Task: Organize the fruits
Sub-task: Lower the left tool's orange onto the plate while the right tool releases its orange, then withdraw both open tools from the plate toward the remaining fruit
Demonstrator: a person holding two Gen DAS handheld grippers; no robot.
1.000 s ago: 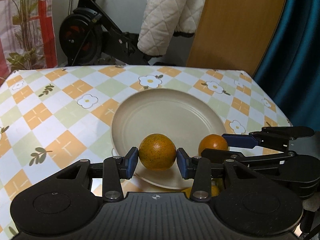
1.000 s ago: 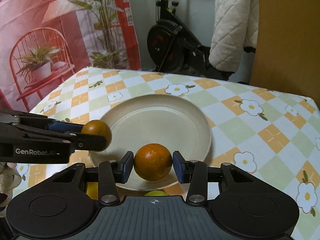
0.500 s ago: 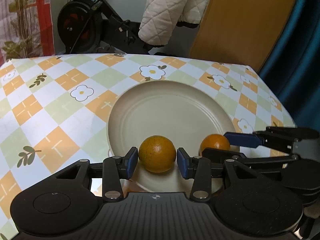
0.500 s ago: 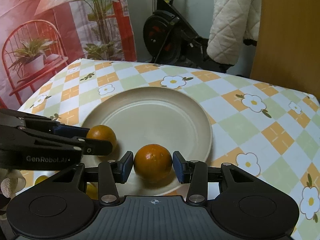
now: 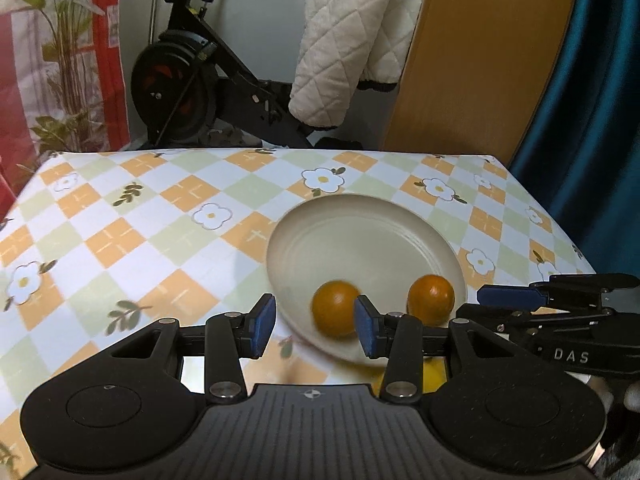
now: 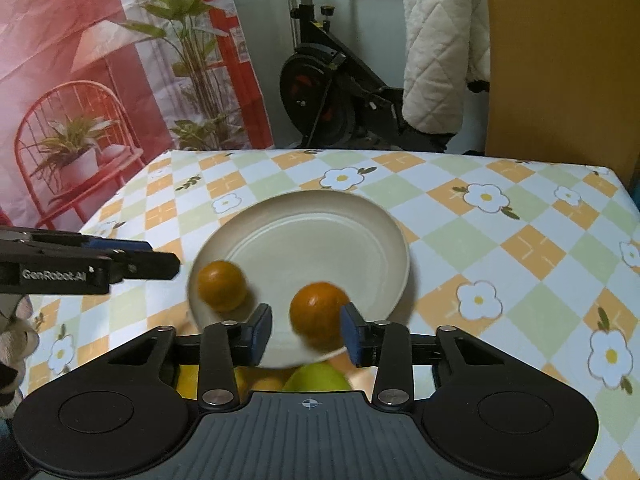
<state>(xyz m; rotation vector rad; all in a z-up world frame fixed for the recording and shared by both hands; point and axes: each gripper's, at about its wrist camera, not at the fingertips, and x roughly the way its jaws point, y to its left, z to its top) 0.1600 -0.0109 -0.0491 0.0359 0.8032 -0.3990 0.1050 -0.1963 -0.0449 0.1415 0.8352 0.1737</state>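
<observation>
A lived-in home. Behind the bench point(image 6: 460, 240) with its flowered cloth stands an exercise bike point(image 6: 328, 96). A quilted coat point(image 6: 440, 52) hangs over the bike.

My black left gripper point(image 6: 132, 258) reads "GenRobot.AI" in white; my black right gripper point(image 5: 516, 304) shows white letters "DAS".

Motion blur softens the near rim of the cream plate point(image 6: 400, 240) and both oranges on it, the left orange point(image 6: 222, 286) and the right orange point(image 6: 318, 314), whose lower edge is hidden behind the right gripper point(image 6: 306, 334) pads. Below the plate's near rim, a green fruit point(image 6: 320, 376) and yellow fruit point(image 6: 262, 384) show only in slivers behind the gripper body, too covered to name. In the left wrist view, another yellow fruit point(image 5: 434, 374) below the plate is mostly hidden by the left gripper point(image 5: 316, 330).
</observation>
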